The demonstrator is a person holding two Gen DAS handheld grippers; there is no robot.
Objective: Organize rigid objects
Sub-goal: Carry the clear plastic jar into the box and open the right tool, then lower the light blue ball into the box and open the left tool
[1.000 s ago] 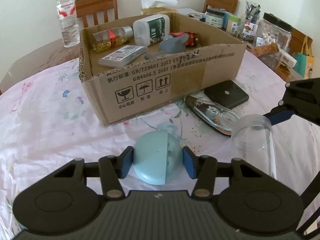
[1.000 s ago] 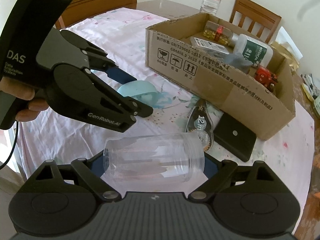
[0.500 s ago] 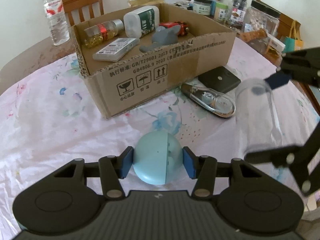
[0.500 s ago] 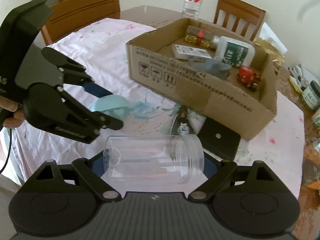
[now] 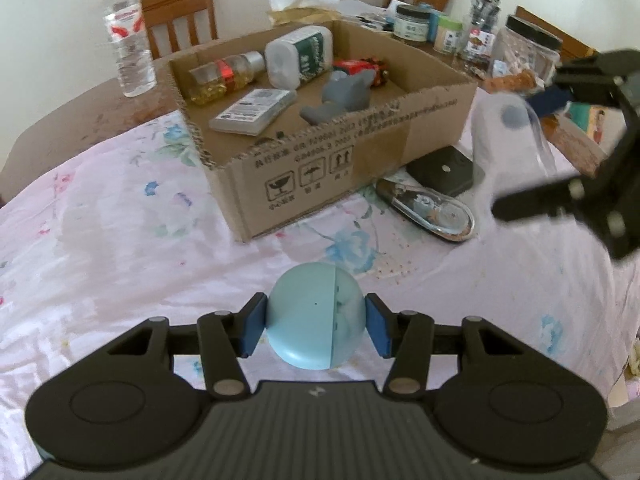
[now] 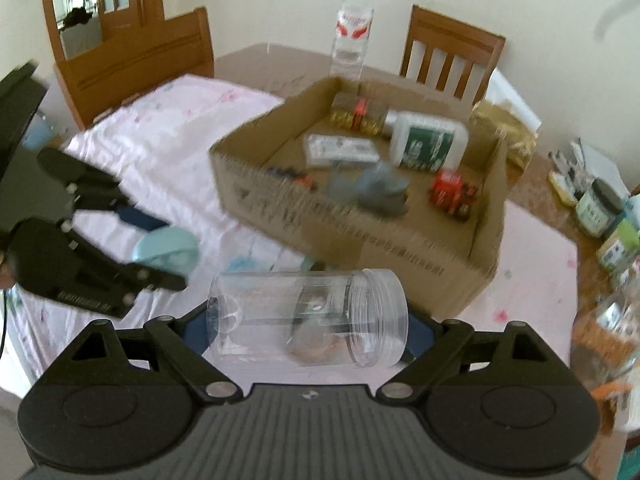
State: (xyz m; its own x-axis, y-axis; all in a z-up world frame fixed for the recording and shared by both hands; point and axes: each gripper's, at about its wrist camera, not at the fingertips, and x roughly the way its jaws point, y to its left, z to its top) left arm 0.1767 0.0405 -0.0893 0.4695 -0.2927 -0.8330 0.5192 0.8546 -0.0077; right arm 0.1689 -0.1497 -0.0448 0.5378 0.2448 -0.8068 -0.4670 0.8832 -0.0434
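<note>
My left gripper (image 5: 316,330) is shut on a pale blue rounded case (image 5: 314,322), held above the floral tablecloth. My right gripper (image 6: 306,326) is shut on a clear plastic jar (image 6: 308,316), gripped end to end and lying sideways between the pads. That jar (image 5: 508,136) also shows blurred at the right of the left wrist view, above the table. An open cardboard box (image 5: 360,160) stands ahead, holding a white bottle (image 5: 300,56), an amber capsule bottle (image 5: 224,76), a flat white pack (image 5: 252,112), a grey toy (image 5: 340,98) and a red toy (image 5: 360,66).
A tape dispenser (image 5: 428,210) and a black flat case (image 5: 444,170) lie on the cloth by the box's right corner. A water bottle (image 5: 128,36) stands behind the box. Jars and containers (image 5: 524,52) crowd the far right. Wooden chairs (image 5: 180,12) ring the table.
Both grippers have risen with their loads; the jar has moved up and toward the box. The box now appears lower and more open to view in both wrist views.
</note>
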